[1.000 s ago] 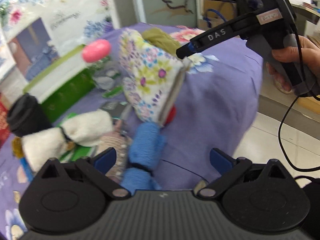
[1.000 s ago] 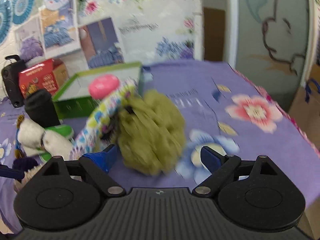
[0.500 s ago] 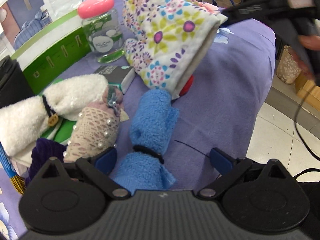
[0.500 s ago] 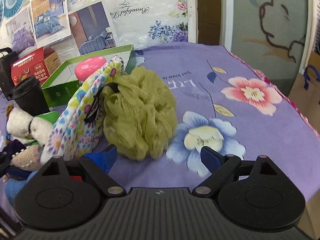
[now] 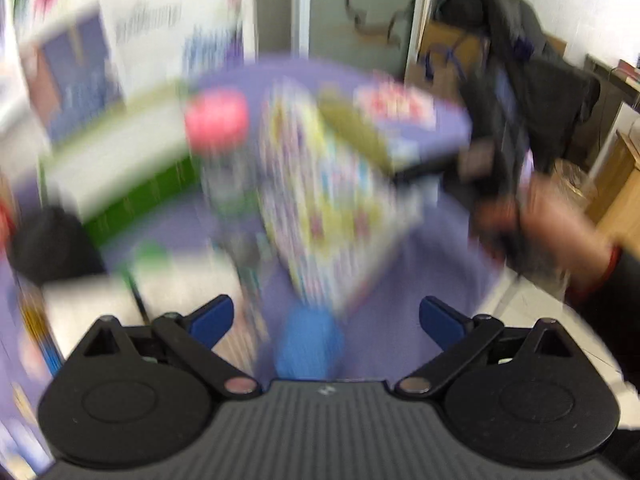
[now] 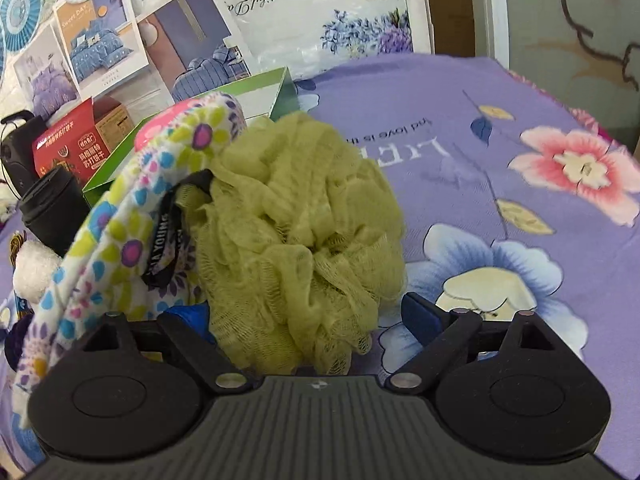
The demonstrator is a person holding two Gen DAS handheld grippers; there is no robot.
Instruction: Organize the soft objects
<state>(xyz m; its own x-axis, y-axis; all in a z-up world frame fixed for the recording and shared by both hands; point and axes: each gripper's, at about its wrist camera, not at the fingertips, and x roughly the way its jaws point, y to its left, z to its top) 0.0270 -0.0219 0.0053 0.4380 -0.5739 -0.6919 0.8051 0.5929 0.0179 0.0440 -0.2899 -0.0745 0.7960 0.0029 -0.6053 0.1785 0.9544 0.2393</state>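
Right wrist view, one green mesh pouf [image 6: 304, 236], one floral mitt [image 6: 132, 220], spread fingers [image 6: 420, 316]

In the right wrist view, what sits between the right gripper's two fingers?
The green mesh bath pouf fills the gap between the open right gripper's fingers, its lower folds reaching the gripper body. The floral oven mitt leans against its left side.
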